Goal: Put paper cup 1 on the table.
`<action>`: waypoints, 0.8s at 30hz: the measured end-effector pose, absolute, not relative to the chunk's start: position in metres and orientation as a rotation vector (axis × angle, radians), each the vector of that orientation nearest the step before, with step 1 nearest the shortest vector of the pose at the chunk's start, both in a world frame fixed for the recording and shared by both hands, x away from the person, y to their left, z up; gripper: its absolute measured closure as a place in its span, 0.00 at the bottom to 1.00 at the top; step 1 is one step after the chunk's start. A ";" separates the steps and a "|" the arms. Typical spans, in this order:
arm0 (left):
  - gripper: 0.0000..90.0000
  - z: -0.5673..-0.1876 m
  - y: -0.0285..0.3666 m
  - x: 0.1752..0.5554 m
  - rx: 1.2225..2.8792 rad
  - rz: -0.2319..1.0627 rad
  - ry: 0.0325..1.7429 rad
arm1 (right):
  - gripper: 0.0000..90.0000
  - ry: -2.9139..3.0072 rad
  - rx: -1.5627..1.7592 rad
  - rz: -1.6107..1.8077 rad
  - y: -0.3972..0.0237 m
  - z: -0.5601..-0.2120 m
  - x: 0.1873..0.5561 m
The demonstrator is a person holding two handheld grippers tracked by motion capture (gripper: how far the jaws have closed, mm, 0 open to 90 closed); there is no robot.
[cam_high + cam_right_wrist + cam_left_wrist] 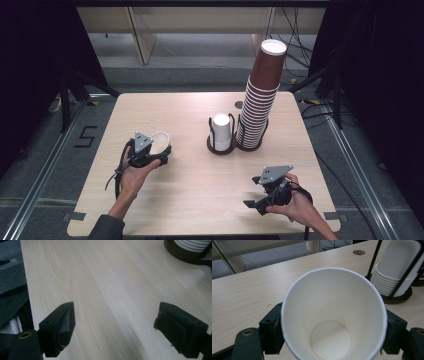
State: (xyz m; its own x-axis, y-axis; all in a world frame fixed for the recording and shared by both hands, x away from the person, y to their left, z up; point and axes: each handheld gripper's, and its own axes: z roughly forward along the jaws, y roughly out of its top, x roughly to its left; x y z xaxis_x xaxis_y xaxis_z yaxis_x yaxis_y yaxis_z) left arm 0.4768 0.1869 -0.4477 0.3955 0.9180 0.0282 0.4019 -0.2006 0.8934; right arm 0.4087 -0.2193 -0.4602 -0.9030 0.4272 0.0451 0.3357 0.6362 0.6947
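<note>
Currently the left gripper (161, 150) is clamped on a white paper cup (332, 315), its two black jaws pressing the cup's opposite sides; the cup lies tilted, mouth toward the gripper's camera, over the left half of the wooden table (190, 185). The right gripper (260, 197) hangs over the table's near right part with jaws spread wide and nothing between them. Behind, mid-table, a wire holder of white cups (221, 131) stands just beside a tall stack of brown cups (260, 100).

"5" on the floor (87, 136)
</note>
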 end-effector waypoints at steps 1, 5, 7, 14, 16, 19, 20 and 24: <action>0.26 -0.447 0.187 0.481 1.797 0.750 1.156 | 0.18 2.732 0.649 1.114 -0.220 -0.460 0.408; 0.26 -0.447 0.185 0.498 1.826 0.757 1.190 | 0.18 2.730 0.634 1.105 -0.220 -0.461 0.409; 0.26 -0.448 0.187 0.506 1.817 0.757 1.213 | 0.18 2.729 0.634 1.105 -0.220 -0.461 0.409; 0.26 -0.455 0.192 0.532 1.837 0.806 1.259 | 0.19 2.736 0.661 1.097 -0.219 -0.462 0.408; 0.26 -0.458 0.193 0.535 1.827 0.808 1.277 | 0.19 2.739 0.679 1.096 -0.218 -0.462 0.406; 0.26 -0.462 0.194 0.540 1.842 0.818 1.290 | 0.19 2.736 0.622 1.100 -0.219 -0.462 0.409; 0.25 -0.463 0.194 0.542 1.850 0.819 1.289 | 0.19 2.737 0.622 1.101 -0.219 -0.463 0.409; 0.25 -0.466 0.194 0.545 1.852 0.825 1.293 | 0.19 2.742 0.628 1.091 -0.219 -0.463 0.409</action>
State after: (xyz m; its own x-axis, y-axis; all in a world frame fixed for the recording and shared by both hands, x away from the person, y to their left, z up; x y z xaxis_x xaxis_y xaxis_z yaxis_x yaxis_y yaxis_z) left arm 0.5449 0.1938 -0.4662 0.2918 0.9514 0.0982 0.4901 -0.2369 0.8388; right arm 0.4088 -0.2185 -0.4629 -0.9059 0.4219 0.0366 0.3317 0.6533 0.6806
